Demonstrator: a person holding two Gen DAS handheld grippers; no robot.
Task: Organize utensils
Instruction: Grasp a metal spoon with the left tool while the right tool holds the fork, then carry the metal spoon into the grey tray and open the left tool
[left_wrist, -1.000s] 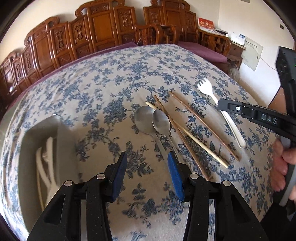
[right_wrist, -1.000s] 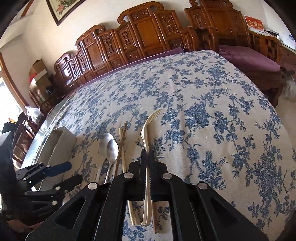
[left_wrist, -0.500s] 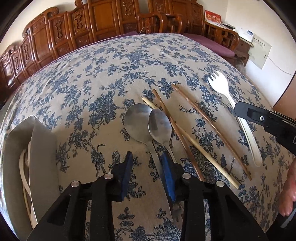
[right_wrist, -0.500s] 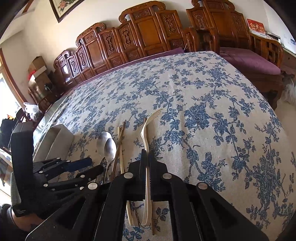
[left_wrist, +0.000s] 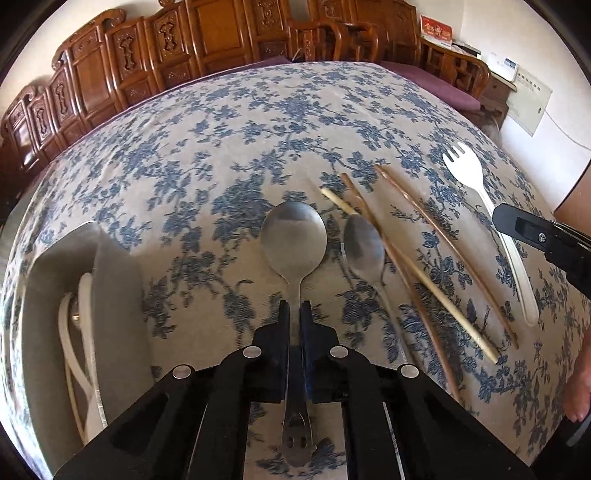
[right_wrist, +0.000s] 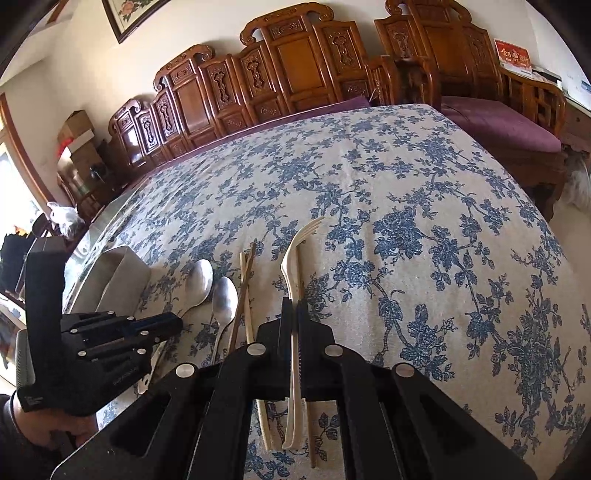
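- Far left on the tabletop (left_wrist: 229, 122), under a blue-flowered cloth: a grey utensil tray (left_wrist: 114, 295), with white handles (left_wrist: 83, 332) lying in its left compartment.
- Just right of the tray: left tool (left_wrist: 294, 314), jaws just closed and now clamped on the handle of the large metal spoon (left_wrist: 293, 243); bowl pointing away, handle end showing beneath the tool.
- Seen from the right wrist view: left tool (right_wrist: 173, 325) low at the left edge, held by a hand (right_wrist: 48, 428), with its tip at the large spoon's neck.
- Just beside that spoon on the right: a small metal spoon (left_wrist: 364, 251), free on the cloth, apart from the large one.
- Next to the right: three chopsticks (left_wrist: 424, 273), one pale and two brown, lying slantwise; the pale one crossing a brown one near the small spoon's bowl.
- Further right: a cream plastic fork (left_wrist: 480, 206), tines away, lying on the cloth.
- At the right edge: right tool (left_wrist: 532, 232), reaching in over the fork's handle.
- From its own view: right tool (right_wrist: 293, 310) pressed together on the fork's handle, the tines sticking out beyond the tips, the handle end showing below.
- Behind the tabletop: a row of carved wooden chairs (left_wrist: 207, 48).
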